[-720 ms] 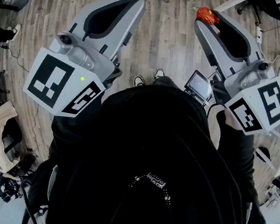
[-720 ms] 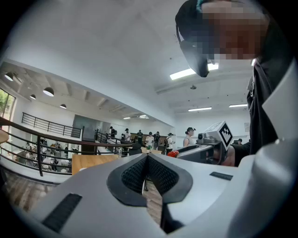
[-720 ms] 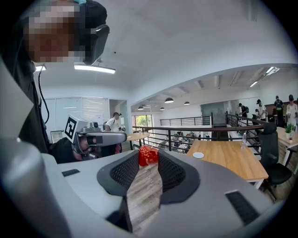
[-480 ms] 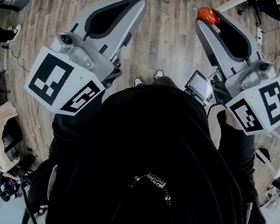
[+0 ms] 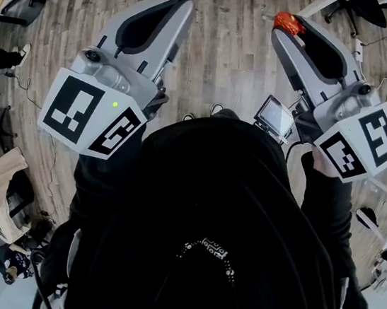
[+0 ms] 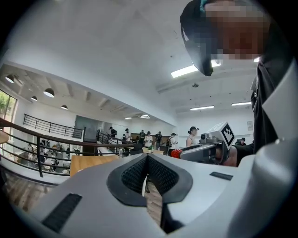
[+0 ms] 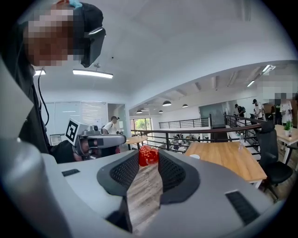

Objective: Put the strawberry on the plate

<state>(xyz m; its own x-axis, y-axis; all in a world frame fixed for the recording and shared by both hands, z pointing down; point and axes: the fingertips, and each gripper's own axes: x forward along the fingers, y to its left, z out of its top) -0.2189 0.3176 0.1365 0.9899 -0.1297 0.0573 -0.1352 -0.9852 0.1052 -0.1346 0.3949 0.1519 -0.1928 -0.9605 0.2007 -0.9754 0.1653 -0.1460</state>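
Wood floor [image 5: 223,47]; right tool [image 7: 148,157] clamps strawberry [image 7: 148,155].

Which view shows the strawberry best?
The right gripper view: the strawberry is close, pinched between the jaws. The head view shows it small at the right gripper's tip; the left gripper view, a distant red speck.
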